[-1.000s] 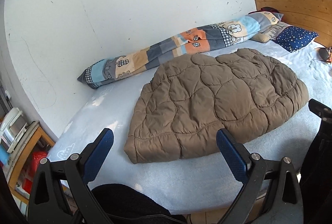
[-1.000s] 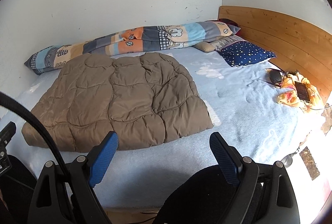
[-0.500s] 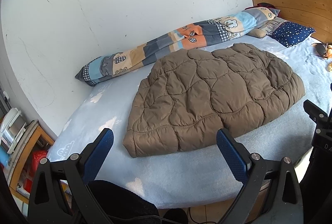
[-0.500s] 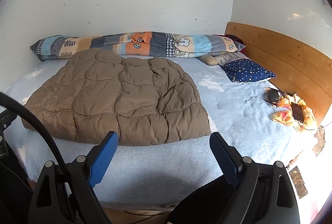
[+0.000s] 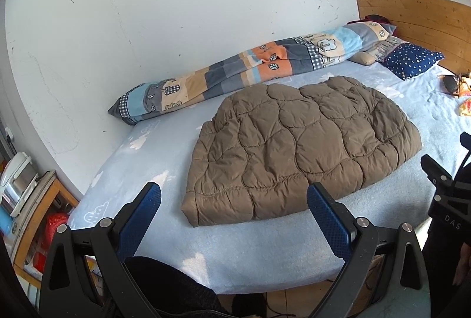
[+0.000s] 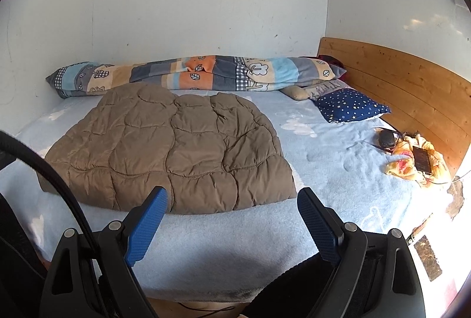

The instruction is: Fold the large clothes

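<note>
- Both tools hang back from the bed's near edge: the left hand-held gripper (image 5: 234, 210) and right hand-held gripper (image 6: 232, 213) stand wide apart and grip nothing.
- On the light-blue bed (image 6: 338, 159), the brown quilted coat (image 6: 173, 147) lies as a compact, roughly squared bundle in the middle-left.
- Judging by that tidy shape, folding looks finished or nearly so; at most a final fold remains.

A bedroom in a lived-in home.

A wide bed with a pale blue fleece sheet (image 6: 329, 159) fills the room, backed by a curved pine-plank headboard (image 6: 406, 88) and scuffed white plaster walls (image 5: 176, 9). A rolled patchwork fleece blanket (image 6: 206, 73) lies along the wall, beside a navy star-print pillow (image 6: 350, 107). A small wooden side shelf (image 5: 38, 218) holds household clutter.
</note>
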`<state>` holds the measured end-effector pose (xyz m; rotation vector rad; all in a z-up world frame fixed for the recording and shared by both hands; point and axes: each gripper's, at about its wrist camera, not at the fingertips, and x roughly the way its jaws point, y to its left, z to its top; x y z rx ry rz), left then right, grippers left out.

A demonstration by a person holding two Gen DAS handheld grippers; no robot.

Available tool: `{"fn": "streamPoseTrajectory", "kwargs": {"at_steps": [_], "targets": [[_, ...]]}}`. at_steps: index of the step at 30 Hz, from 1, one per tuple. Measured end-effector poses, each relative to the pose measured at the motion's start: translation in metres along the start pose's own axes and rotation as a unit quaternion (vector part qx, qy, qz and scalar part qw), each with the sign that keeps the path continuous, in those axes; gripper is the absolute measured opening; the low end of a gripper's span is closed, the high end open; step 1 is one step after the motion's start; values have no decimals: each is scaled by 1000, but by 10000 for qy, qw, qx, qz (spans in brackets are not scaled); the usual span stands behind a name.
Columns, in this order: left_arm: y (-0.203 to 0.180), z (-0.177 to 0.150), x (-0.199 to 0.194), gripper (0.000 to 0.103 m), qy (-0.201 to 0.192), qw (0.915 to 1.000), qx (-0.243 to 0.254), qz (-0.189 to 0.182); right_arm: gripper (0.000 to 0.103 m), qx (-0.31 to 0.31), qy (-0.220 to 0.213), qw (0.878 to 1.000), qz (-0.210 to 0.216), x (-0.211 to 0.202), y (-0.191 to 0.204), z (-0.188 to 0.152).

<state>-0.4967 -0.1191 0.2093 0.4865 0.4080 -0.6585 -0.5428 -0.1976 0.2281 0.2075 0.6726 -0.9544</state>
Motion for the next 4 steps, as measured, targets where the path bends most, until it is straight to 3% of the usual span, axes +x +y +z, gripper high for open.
{"fn": "streamPoseTrajectory", "kwargs": {"at_steps": [4], "targets": [[4,3,10,99,147,9996,-112,-210,93,-7,-39,10000,-89,-4,-2,1]]}}
